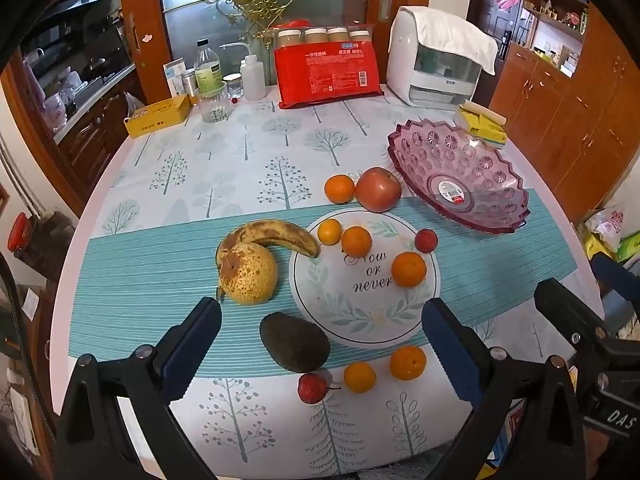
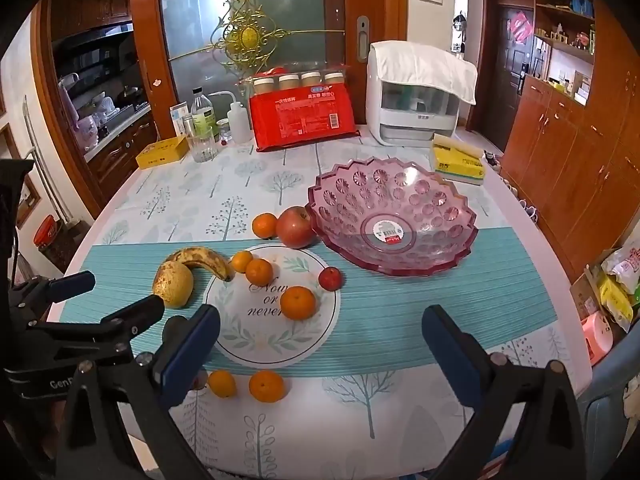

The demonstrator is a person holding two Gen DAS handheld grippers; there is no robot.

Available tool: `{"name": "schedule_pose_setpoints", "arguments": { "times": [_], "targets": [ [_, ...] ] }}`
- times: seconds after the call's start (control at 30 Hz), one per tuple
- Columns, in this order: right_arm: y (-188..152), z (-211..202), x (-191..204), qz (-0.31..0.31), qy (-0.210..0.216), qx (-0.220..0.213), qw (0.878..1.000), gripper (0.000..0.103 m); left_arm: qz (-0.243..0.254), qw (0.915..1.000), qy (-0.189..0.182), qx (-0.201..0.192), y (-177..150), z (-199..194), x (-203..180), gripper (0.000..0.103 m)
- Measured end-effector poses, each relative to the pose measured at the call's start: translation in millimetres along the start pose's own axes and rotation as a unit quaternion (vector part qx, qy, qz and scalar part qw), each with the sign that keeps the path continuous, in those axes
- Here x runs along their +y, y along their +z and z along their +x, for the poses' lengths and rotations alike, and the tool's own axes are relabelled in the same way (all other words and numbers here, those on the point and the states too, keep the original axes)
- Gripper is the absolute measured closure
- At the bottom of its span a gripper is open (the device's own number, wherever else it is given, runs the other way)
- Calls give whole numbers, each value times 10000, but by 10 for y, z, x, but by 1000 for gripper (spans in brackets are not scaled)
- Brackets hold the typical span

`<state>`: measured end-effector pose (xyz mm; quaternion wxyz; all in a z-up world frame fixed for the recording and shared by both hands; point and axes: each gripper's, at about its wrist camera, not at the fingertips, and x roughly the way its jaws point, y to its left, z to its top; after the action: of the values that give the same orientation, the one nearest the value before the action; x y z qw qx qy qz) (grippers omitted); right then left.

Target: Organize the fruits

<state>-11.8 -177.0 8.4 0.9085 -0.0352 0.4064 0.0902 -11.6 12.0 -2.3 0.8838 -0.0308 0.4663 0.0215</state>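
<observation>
An empty pink glass bowl [image 1: 460,176] [image 2: 394,220] stands at the right of the table. Fruit lies loose left of it: a red apple [image 1: 378,189] [image 2: 295,227], a spotted banana [image 1: 276,235] [image 2: 200,260], a yellow pear [image 1: 249,273] [image 2: 173,283], a dark avocado [image 1: 295,342], several oranges [image 1: 408,269] [image 2: 298,302] and two small red fruits [image 1: 426,240] [image 2: 330,278]. My left gripper [image 1: 322,334] is open and empty above the avocado. My right gripper [image 2: 320,340] is open and empty above the table's near edge.
A round printed mat [image 1: 366,304] [image 2: 268,332] lies under some oranges. At the back stand a red pack [image 1: 328,70], bottles [image 1: 208,66], a glass [image 1: 212,104], a yellow box [image 1: 158,115], a white appliance [image 1: 436,64] and a yellow tissue pack [image 2: 458,160].
</observation>
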Motion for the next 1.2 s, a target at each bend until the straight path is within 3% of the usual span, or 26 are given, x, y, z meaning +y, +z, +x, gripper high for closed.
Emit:
{"name": "schedule_pose_setpoints", "arguments": {
  "times": [1.2],
  "targets": [
    [165, 200, 22, -184, 137, 229, 9995, 1, -191, 9995, 177, -157, 85, 73, 75, 3]
  ]
}}
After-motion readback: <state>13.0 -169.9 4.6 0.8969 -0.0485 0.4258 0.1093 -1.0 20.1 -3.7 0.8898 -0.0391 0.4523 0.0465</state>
